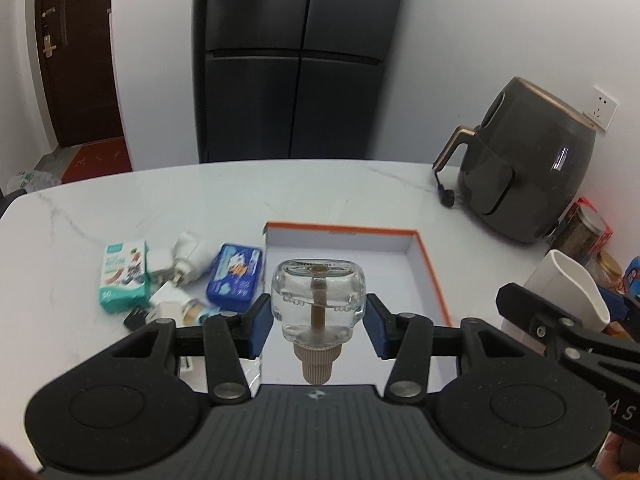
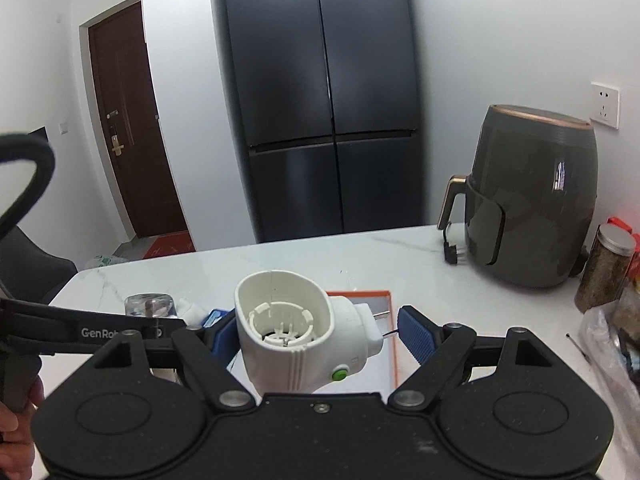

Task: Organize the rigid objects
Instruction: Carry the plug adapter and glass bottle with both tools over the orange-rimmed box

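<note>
Refill bottle [image 1: 318,304] and plug-in heater [image 2: 298,336], that's your pair, one in each tool, both carried above the desk [image 1: 200,200] and in front of the open orange-rimmed box [image 1: 430,264].

Biggest first: the box sits mid-desk, white inside, and the part you can see looks bare. Your heater is next in size. The right tool [image 2: 316,336] has it, though the grip is hard to read: the left pad is tucked behind the white shell, while the right pad stands clear of the plug pins, so I can't tell where the pinch really bites. Then the bottle: your left tool [image 1: 318,322] is pinching it across the glass body, blue pads [image 1: 258,322] pressed on both sides, ribbed cap pointing back at the camera, wick showing through the liquid.

You look to be mid-carry, I'd say, with both pieces headed for the box. The next move calls for lowering each one inside the rim without knocking the two together, then spreading the pads only once the piece rests on the floor of the box.

Smaller stuff waits left of the box: a blue tin [image 1: 234,276], a green packet [image 1: 122,276], white chargers [image 1: 176,268] in a heap. That heap is partly cut off behind your left tool, and the box's near edge is hidden too.
</note>
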